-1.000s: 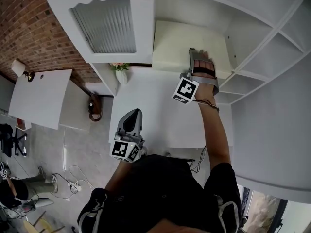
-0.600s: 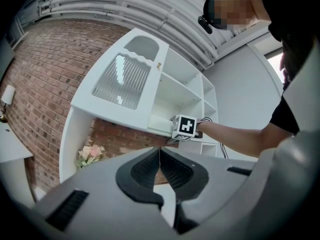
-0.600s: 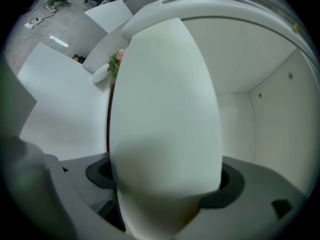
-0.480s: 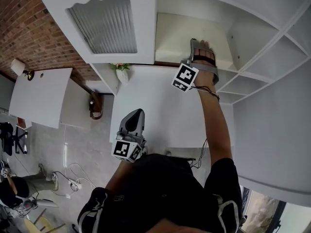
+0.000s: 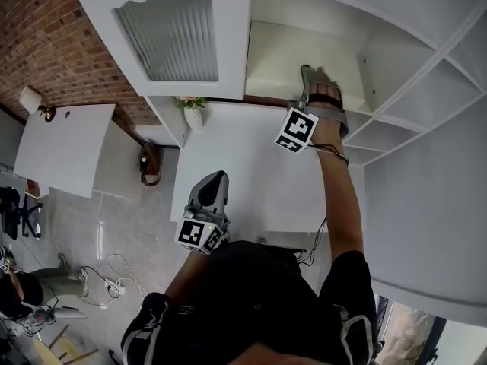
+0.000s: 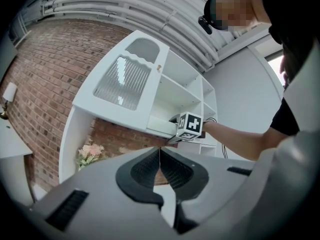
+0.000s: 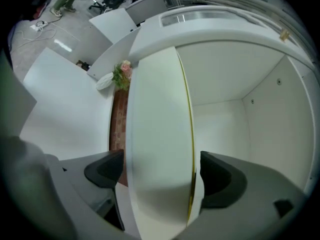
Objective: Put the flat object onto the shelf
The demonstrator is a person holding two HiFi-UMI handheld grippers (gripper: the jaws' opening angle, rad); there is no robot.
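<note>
The flat object [image 5: 285, 63] is a cream-white board lying in the open shelf compartment [image 5: 380, 55] to the right of the cabinet door. My right gripper [image 5: 308, 72] reaches into that compartment at the board's near edge. In the right gripper view the board [image 7: 160, 109] runs between the two jaws with a narrow gap on each side, so the right gripper [image 7: 157, 166] is open around it. My left gripper [image 5: 214, 179] hangs low over the table's near edge, shut and empty; in the left gripper view its jaws [image 6: 160, 156] meet.
A cabinet door with ribbed glass [image 5: 171, 33] closes the compartment to the left. A vase of pink flowers [image 5: 189, 112] stands at the back left of the white table [image 5: 251, 173]. More open shelf compartments [image 5: 449, 59] lie to the right.
The right gripper's jaws have parted from the board, which now lies on the shelf. The right gripper has drawn back slightly. The left gripper has stayed put.
</note>
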